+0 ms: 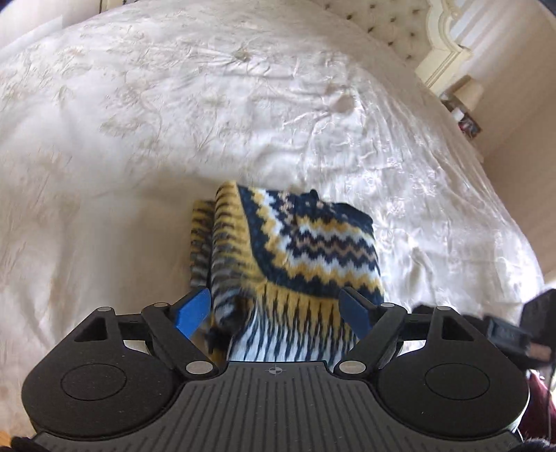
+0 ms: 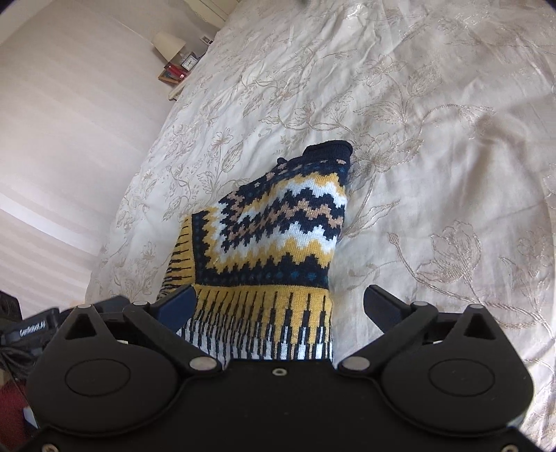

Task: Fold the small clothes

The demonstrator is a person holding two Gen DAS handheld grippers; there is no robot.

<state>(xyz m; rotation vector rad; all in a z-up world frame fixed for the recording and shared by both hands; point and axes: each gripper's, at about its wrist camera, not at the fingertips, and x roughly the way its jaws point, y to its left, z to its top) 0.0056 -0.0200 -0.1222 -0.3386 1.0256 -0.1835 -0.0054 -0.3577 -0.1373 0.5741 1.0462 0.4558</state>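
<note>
We see a big bed with a cream embroidered bedspread (image 1: 173,121) filling both views, floral stitching sharper in the right wrist view (image 2: 434,156). Only the left wrist view shows the tufted headboard (image 1: 392,31) at top right, with its carved cream frame. Only the right wrist view shows the striped wall (image 2: 69,139), and it shows clearly the nightstand items by the bed edge: a lamp with cream shade (image 2: 169,44), a small clock (image 2: 189,62), red books (image 2: 175,72). In the left wrist view that corner is small and blurred.

The knit sock (image 1: 295,243), navy, mustard and white zigzag, lies on the bedspread close in front of both grippers; its navy cuff end (image 2: 330,149) points away in the right wrist view. The left view shows a second striped layer bunched at its left side (image 1: 203,240), motion-blurred.

Left gripper (image 1: 278,309): blue fingers (image 1: 194,309) spread apart, sock fabric between them, not clamped. Right gripper (image 2: 278,306): jaws wide apart, left finger (image 2: 177,306) touching the sock edge, right finger clear of it. Both point forward over the bed, tilted down.
</note>
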